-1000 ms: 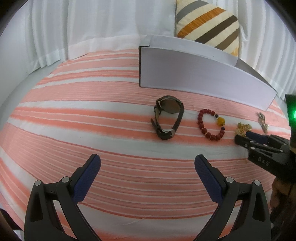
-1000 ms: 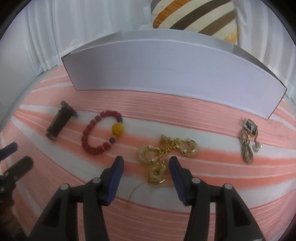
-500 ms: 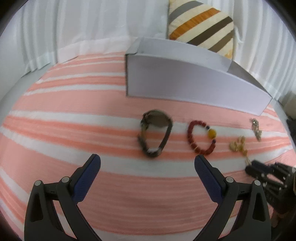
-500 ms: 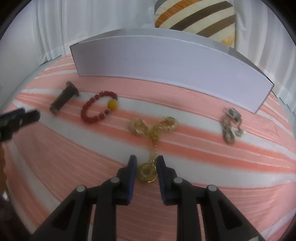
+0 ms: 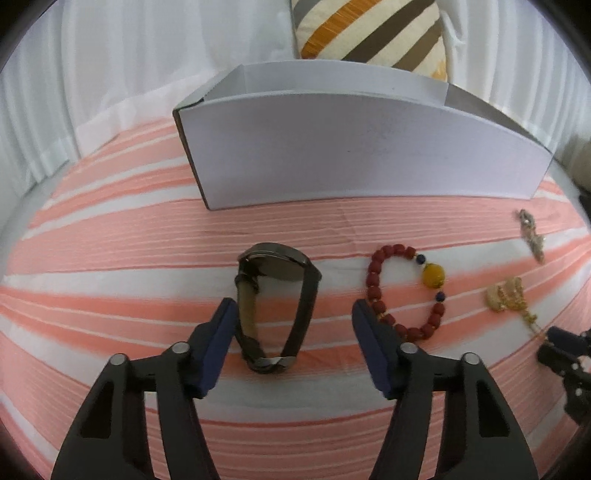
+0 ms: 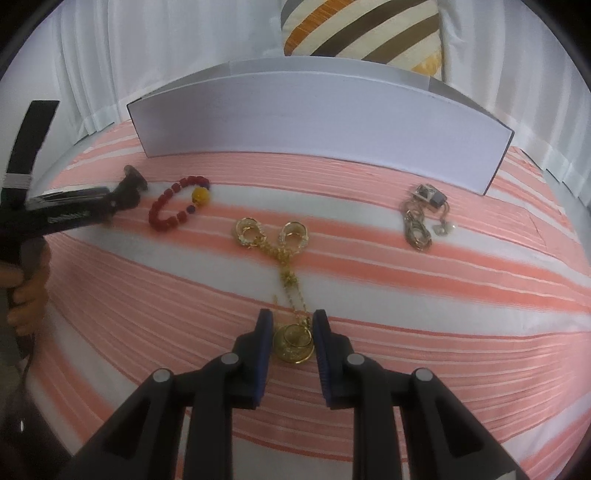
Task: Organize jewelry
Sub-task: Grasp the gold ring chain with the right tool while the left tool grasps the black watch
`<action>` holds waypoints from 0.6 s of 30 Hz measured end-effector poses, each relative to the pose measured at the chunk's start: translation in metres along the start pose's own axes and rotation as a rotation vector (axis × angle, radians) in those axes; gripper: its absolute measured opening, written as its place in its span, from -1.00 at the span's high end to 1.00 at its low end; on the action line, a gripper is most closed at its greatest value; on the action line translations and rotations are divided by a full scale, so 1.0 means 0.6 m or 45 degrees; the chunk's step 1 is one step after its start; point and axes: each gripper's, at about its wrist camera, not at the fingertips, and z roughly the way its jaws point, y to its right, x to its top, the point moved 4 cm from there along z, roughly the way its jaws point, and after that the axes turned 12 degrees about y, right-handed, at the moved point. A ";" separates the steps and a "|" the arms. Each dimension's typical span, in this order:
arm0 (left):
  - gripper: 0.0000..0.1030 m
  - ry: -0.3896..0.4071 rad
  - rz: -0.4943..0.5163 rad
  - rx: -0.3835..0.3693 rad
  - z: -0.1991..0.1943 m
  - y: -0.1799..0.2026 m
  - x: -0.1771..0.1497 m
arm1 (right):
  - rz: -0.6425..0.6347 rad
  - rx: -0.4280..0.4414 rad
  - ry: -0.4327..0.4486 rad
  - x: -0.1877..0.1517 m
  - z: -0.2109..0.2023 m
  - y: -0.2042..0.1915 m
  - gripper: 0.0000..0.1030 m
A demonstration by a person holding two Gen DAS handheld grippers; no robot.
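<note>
A dark wristwatch (image 5: pixel 275 266) lies on its side on the striped cloth, its strap loop between the fingers of my left gripper (image 5: pixel 291 314). Those jaws are closing; the right pad still stands clear of the strap. My right gripper (image 6: pixel 292 321) is shut on a round gold pendant (image 6: pixel 293 341). Its chain (image 6: pixel 288 273) runs taut to two gold hoop pieces (image 6: pixel 251 230). A red bead bracelet (image 5: pixel 373 273) with a yellow bead lies right of the watch. In the right wrist view the left gripper (image 6: pixel 125 188) covers the watch.
A long white box (image 5: pixel 351 158) stands open-topped behind the jewelry, with a striped pillow (image 5: pixel 373 33) and white curtains beyond. A silver-grey chain piece (image 6: pixel 419 221) lies at the right near the box's corner. A hand (image 6: pixel 26 291) holds the left gripper's handle.
My left gripper moved forward over the watch and its jaws narrowed around the strap. My right gripper shut on the gold pendant and drew it back, stretching the chain.
</note>
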 end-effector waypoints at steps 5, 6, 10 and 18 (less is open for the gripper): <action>0.07 0.008 -0.019 0.003 -0.009 -0.008 0.001 | 0.013 0.005 0.010 0.000 -0.005 0.006 0.57; 0.07 0.016 -0.029 0.000 -0.013 -0.009 0.002 | 0.014 0.004 0.012 -0.001 -0.006 0.008 0.57; 0.04 0.057 -0.018 -0.038 -0.028 -0.011 0.012 | 0.023 0.001 0.010 -0.001 -0.007 0.011 0.57; 0.57 -0.052 0.009 -0.097 0.019 0.006 -0.009 | 0.031 0.011 0.012 -0.001 -0.006 0.011 0.57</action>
